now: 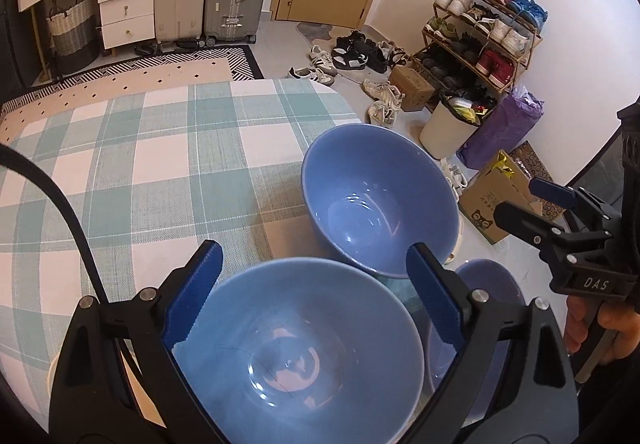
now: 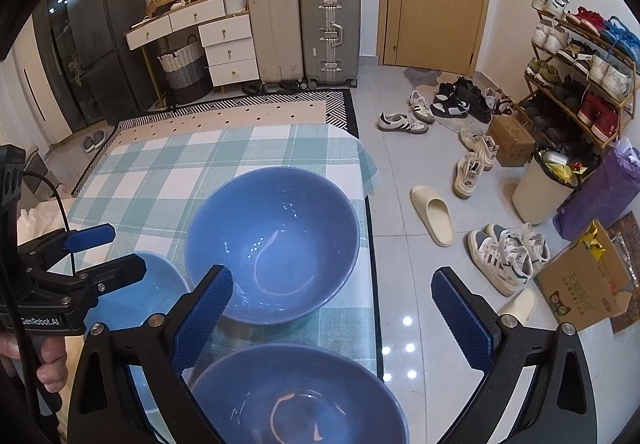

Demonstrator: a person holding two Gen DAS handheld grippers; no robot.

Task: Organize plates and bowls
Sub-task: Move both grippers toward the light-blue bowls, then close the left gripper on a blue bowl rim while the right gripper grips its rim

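Left wrist view: left gripper (image 1: pixel 314 292) gapes wide over the near bowl (image 1: pixel 296 356), glazed, slippery, breakable; best pinched at its rim.

Ahead and to the left of the left tongs (image 1: pixel 314 292), the checked tabletop (image 1: pixel 140 163) lies open. Three blue bowls crowd both tongs: one (image 1: pixel 300 348) beneath, one (image 1: pixel 380 199) ahead, one (image 2: pixel 298 400) under the right tongs (image 2: pixel 334 318).
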